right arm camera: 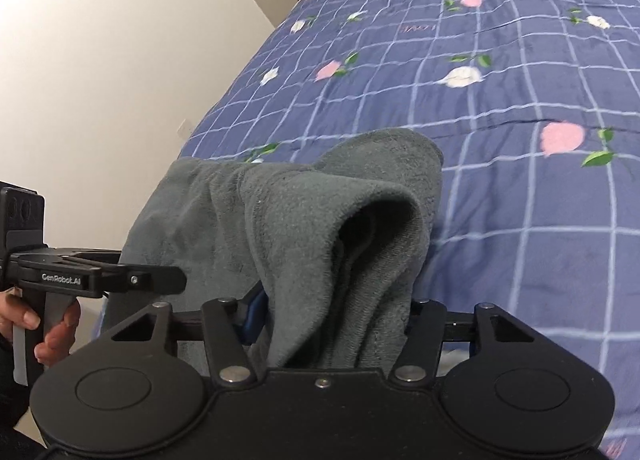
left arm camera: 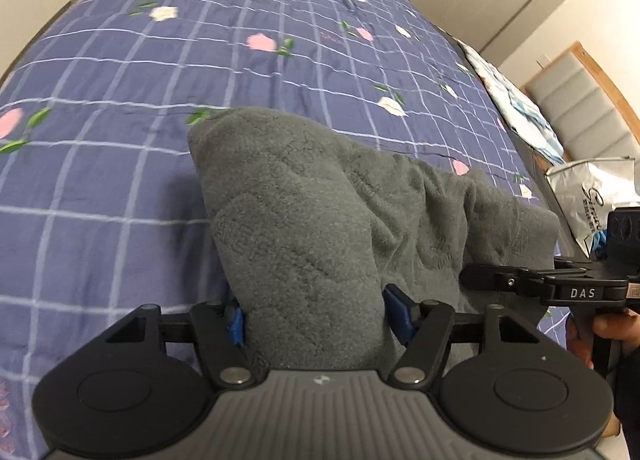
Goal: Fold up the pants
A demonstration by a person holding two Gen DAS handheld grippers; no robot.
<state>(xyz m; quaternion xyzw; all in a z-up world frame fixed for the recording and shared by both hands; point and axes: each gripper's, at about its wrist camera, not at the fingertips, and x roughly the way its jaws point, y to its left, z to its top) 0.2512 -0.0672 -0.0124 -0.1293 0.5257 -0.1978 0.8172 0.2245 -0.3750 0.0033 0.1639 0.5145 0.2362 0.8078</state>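
Observation:
The grey fleece pants [left arm camera: 304, 227] hang bunched between both grippers above the bed. My left gripper [left arm camera: 316, 320] is shut on a thick fold of the pants, its blue pads pressing each side. My right gripper [right arm camera: 336, 320] is shut on another bunch of the pants [right arm camera: 320, 227], where an open cuff or fold gapes toward the camera. The right gripper also shows at the right edge of the left wrist view [left arm camera: 472, 280], and the left gripper at the left edge of the right wrist view [right arm camera: 176, 280]. The fabric spans between them.
A blue checked quilt with pink and white flowers [left arm camera: 200, 59] covers the bed [right arm camera: 520, 99] below. A pale patterned pillow [left arm camera: 520, 107] and a silver bag [left arm camera: 588, 195] lie at the bed's right side. A white wall [right arm camera: 100, 79] stands beyond the bed's left edge.

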